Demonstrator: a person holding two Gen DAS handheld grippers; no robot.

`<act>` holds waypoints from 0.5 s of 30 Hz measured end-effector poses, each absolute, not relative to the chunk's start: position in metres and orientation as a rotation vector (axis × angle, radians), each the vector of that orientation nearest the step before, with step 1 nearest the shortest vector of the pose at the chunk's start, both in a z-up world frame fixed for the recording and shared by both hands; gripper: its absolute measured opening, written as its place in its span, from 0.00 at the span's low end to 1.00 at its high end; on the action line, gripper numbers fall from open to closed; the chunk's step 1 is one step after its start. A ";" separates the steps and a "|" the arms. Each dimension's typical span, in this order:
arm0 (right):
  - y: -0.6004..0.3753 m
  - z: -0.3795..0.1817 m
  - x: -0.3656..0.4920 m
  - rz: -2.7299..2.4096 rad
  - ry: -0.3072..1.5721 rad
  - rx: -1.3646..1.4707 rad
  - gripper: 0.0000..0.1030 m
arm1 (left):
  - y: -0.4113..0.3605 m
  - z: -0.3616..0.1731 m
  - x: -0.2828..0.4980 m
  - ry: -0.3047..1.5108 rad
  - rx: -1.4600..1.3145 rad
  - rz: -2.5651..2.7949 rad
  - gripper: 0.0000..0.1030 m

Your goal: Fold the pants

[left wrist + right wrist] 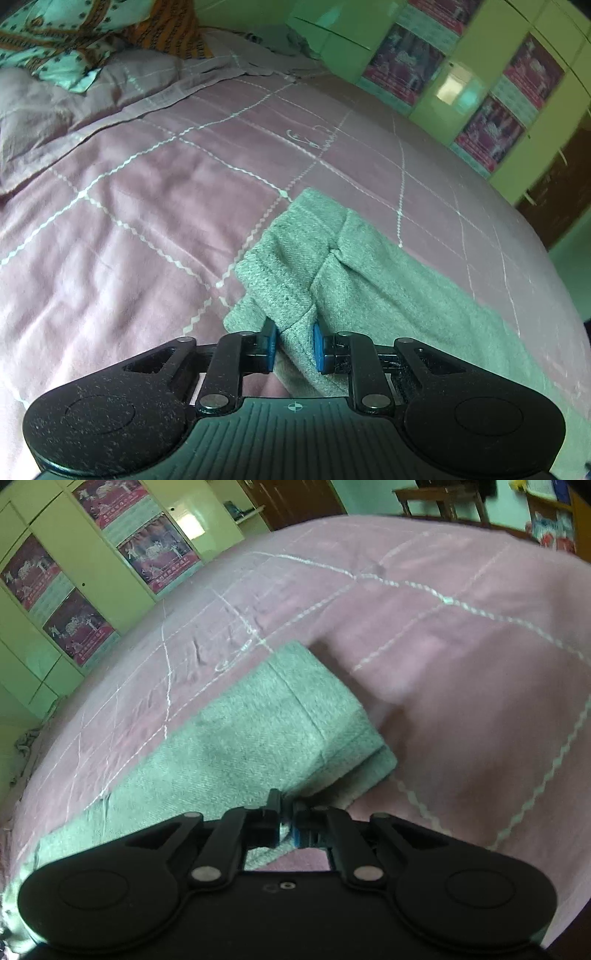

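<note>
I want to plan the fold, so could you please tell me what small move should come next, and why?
Probably lift both ends together and carry them over for a fold. The left hand-held gripper is shut on a bunched edge of the grey-green pants, the right hand-held gripper pinches another edge, and the pants lie long across the pink bedspread.

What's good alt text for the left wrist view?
The left gripper, its blue pads closed on a fold of grey-green pants, lifts the cloth into a ridge over a pink bedspread with white stitched lines. A patterned cloth lies at the far corner, with green cupboards carrying posters behind the bed.
</note>
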State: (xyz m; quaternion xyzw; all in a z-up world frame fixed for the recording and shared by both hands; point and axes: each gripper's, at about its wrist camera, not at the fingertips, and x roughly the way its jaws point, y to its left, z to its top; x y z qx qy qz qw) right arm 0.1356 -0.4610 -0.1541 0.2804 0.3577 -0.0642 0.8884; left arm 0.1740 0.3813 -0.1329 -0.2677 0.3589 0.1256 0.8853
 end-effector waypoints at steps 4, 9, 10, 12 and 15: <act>-0.460 -0.143 0.118 -0.202 0.657 0.527 0.22 | 0.370 -0.116 0.153 0.694 -0.485 0.289 0.26; -0.438 -0.122 0.121 -0.095 0.545 0.431 0.22 | 0.371 -0.110 0.137 0.627 -0.536 0.338 0.74; -0.426 -0.118 0.131 -0.020 0.537 0.425 0.24 | 0.371 -0.111 0.140 0.624 -0.538 0.343 0.79; -0.393 -0.111 0.158 0.134 0.551 0.391 0.36 | 0.369 -0.113 0.145 0.614 -0.529 0.361 0.79; -0.325 -0.102 0.204 0.378 0.567 0.323 0.49 | 0.369 -0.122 0.153 0.614 -0.557 0.400 0.79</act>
